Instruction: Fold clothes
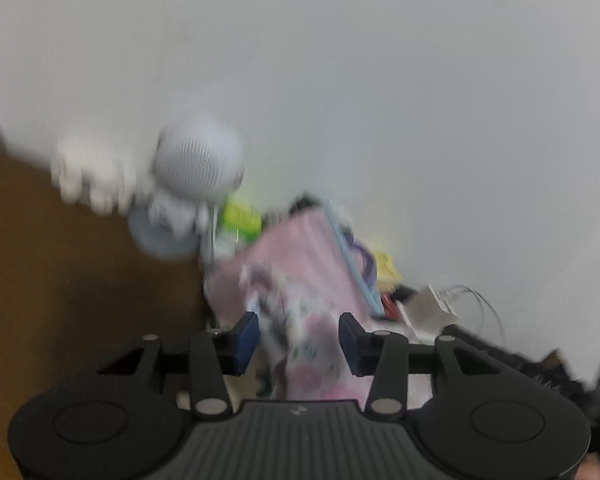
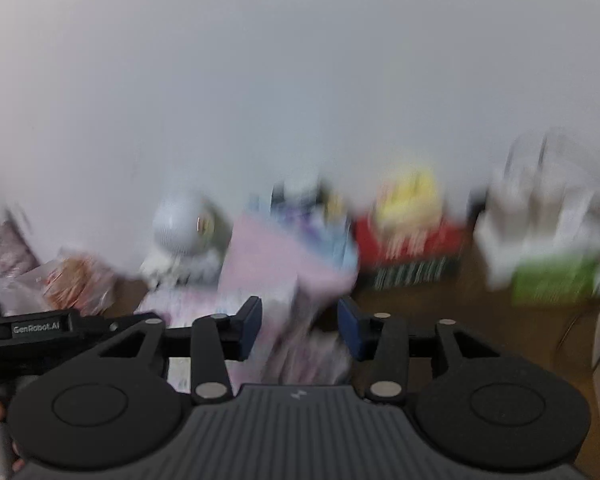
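Both views are motion-blurred. A pink printed garment (image 1: 300,280) lies on the brown table, reaching back toward the wall; its near end lies in the gap between the blue pads of my left gripper (image 1: 299,340), whose jaws stand apart. The same pink garment (image 2: 284,276) also lies in the gap of my right gripper (image 2: 299,330), which is open too. The left gripper's black body (image 2: 40,330) shows at the left of the right wrist view.
A white mesh ball-shaped device (image 1: 198,164) stands by the white wall, also in the right wrist view (image 2: 182,222). Against the wall: a red box (image 2: 410,252), a green and white pack (image 2: 548,276), a brown packet (image 2: 76,280). Cables and clutter (image 1: 440,308) lie right.
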Motion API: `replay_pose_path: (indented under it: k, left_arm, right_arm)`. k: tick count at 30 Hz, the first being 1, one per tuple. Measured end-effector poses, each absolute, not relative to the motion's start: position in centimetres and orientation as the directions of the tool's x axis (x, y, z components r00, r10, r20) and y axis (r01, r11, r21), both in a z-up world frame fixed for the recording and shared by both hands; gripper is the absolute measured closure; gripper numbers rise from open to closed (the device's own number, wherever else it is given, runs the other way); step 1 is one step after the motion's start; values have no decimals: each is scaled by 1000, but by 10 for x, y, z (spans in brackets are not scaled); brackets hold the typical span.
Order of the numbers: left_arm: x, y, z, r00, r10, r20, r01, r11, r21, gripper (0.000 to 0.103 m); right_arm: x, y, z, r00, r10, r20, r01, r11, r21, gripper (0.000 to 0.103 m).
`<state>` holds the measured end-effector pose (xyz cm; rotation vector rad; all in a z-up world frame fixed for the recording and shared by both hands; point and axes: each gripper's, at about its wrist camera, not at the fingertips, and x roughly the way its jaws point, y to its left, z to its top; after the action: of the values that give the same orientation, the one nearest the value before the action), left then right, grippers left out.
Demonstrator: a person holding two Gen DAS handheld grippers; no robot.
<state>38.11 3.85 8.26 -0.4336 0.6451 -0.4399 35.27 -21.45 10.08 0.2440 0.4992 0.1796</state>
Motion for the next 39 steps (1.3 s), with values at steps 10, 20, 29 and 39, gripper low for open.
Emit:
replay_pose_path:
  k: [10,20,29,39]
  left_arm:
    - [363,10,83,736,-400,-546,250,910,-330,85]
    - [204,28,164,848,-259,-463,183,962,-203,52]
    - [38,47,106,832,-97,-546,16,988,-151,18]
    - [-16,35,32,771,-56,-634,-44,989,-140,16]
  right_arm:
    - [368,-175,68,790,238,-565,-153,969,195,94]
    - [256,-185,175,868,234,-438,-169,968,184,84]
    - [90,-159,124,796,246,-553,-231,968,98,21]
    - [-7,-154,34,775,199,-599,-162,980,116,1]
